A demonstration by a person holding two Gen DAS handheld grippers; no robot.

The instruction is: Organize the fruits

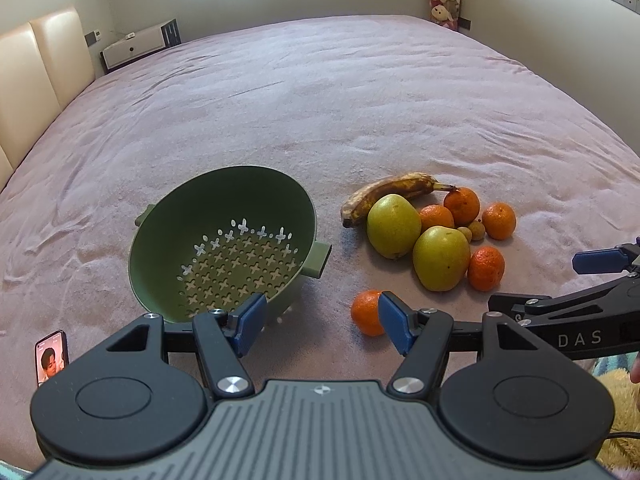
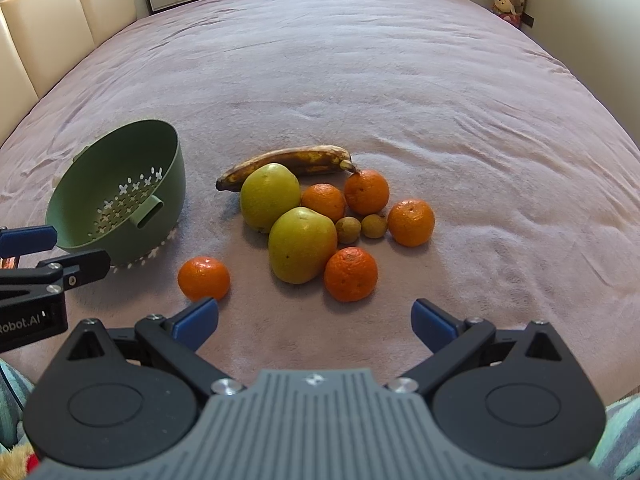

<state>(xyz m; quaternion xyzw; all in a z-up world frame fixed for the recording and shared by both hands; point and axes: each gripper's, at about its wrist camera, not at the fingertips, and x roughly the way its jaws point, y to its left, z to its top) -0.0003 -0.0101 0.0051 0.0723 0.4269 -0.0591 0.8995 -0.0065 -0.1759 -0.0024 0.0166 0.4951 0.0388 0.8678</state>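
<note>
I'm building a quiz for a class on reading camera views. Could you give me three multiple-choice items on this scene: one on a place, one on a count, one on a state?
1. Where does the lone mandarin lie?
A. Inside the colander
B. On the bedspread between the colander and the fruit pile
C. On top of the banana

2. How many orange mandarins are in view altogether?
A. Three
B. Five
C. Seven

3. What state is the green colander in?
A. Tipped, with nothing in it
B. Upside down over fruit
C. Upright and full of pears

Answers:
1 B, it sits apart on the bedspread, nearer the colander than the rest.
2 B, four lie in the pile by the two pears and banana, plus the lone one.
3 A, its mouth faces sideways and only bare perforated bottom shows.
</note>
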